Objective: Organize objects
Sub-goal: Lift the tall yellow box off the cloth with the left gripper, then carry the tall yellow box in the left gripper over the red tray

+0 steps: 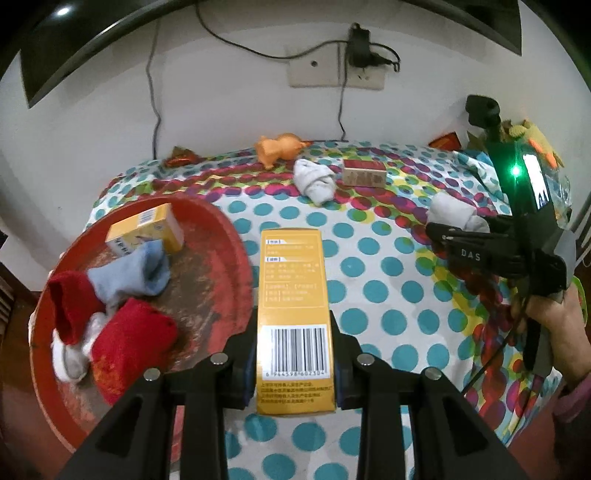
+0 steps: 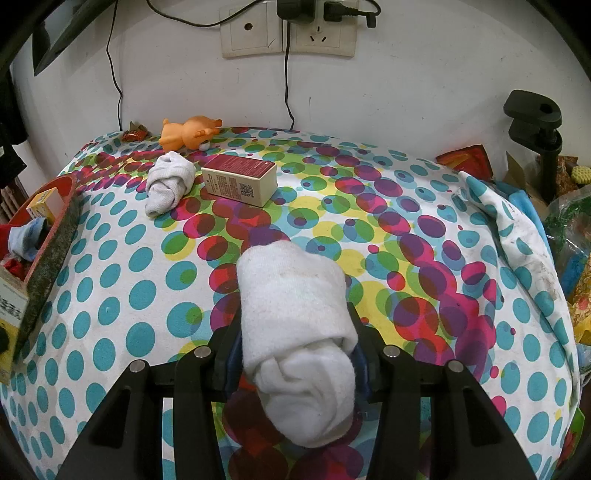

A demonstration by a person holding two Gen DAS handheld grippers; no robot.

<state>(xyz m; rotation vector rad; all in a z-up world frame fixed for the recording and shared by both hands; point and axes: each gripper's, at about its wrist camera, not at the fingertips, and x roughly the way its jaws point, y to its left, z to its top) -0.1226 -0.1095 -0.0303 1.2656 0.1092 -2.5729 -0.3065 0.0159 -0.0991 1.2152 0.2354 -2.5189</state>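
My left gripper is shut on a yellow box with a barcode, held over the dotted tablecloth just right of the red tray. The tray holds a second yellow box, a blue sock and red socks. My right gripper is shut on a rolled white sock; it shows in the left wrist view at the right. Another rolled white sock, a red-topped box and an orange toy lie near the wall.
The table is covered with a dotted cloth and stands against a white wall with sockets and hanging cables. A black clamp stand and bags of clutter sit at the right edge. A small wrapped sweet lies at the back left.
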